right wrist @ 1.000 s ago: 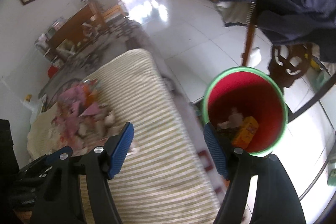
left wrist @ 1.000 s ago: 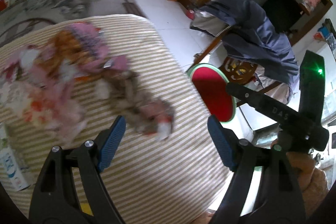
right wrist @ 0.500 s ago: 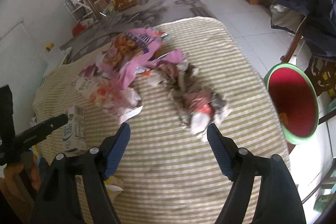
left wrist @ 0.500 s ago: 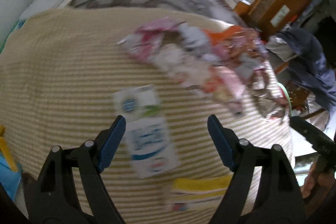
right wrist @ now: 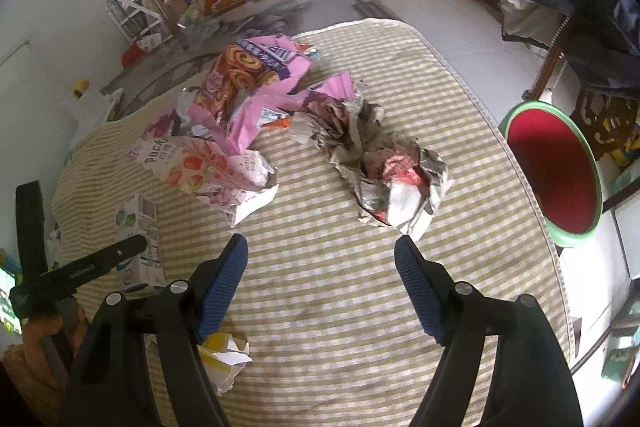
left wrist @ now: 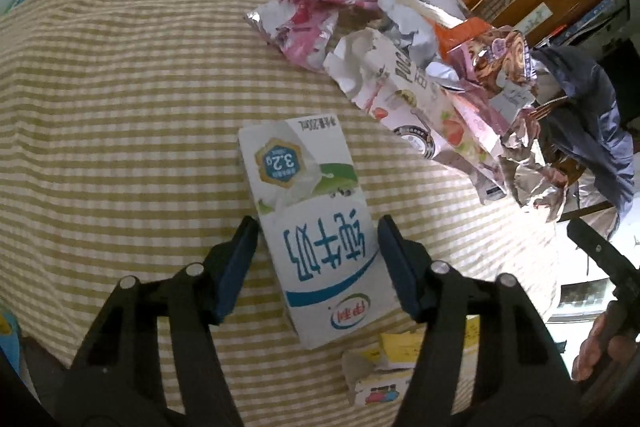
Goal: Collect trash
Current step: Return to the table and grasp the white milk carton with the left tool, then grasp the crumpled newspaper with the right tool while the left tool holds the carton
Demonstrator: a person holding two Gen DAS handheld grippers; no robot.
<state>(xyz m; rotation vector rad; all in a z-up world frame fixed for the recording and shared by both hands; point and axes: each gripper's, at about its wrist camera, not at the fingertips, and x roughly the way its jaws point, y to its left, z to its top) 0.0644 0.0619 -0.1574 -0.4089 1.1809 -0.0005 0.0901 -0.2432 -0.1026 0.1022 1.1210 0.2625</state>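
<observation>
- Striped-cloth desk (right wrist: 320,307): left tongs (left wrist: 316,251) straddle milk carton (left wrist: 312,227), not visibly clenched.
- Centre: snack wrappers (right wrist: 240,107), crumpled newspaper (right wrist: 392,171) uncollected; right tongs (right wrist: 320,279) released.
- Right: red bin (right wrist: 552,167) beside desk; most trash remains.

Milk carton (left wrist: 316,223): "纯牛奶", "3.2g" badge, "伊利" logo, all upside down. Snack bag (right wrist: 200,163): "Pocky", partly creased.

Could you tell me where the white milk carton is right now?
In the left wrist view the milk carton lies flat on the striped tablecloth, between the left gripper's jaws, near the snack wrappers.
</observation>
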